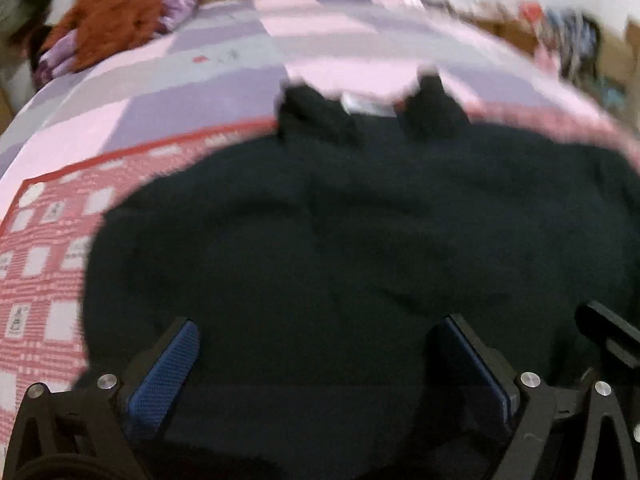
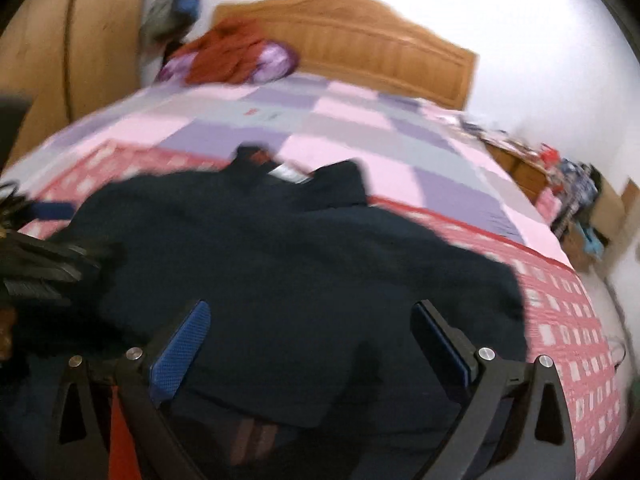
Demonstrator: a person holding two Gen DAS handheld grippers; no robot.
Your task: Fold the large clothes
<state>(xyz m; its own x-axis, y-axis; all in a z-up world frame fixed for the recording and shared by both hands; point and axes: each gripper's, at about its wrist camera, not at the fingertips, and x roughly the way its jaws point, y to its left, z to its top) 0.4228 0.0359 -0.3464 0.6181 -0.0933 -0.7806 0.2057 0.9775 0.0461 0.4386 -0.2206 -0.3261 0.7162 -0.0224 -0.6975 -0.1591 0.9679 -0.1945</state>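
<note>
A large black garment [image 1: 340,232] lies spread on the bed, its collar with a white label [image 1: 368,106] at the far side. It also shows in the right wrist view [image 2: 288,264]. My left gripper [image 1: 320,344] is open, its blue-padded fingers [image 1: 168,376] wide apart just above the garment's near part. My right gripper [image 2: 312,332] is open too, over the garment's near edge, holding nothing. The right gripper's body shows at the left wrist view's right edge [image 1: 612,332]. The left gripper's body shows at the right wrist view's left edge [image 2: 36,268]. Both views are blurred.
The bed has a pink, purple and grey checked cover [image 1: 224,80] and a red patterned sheet [image 1: 48,248]. A rust-brown cloth on a purple pillow [image 2: 236,58] lies by the wooden headboard [image 2: 372,44]. Clutter [image 2: 576,196] stands by the bed's right side.
</note>
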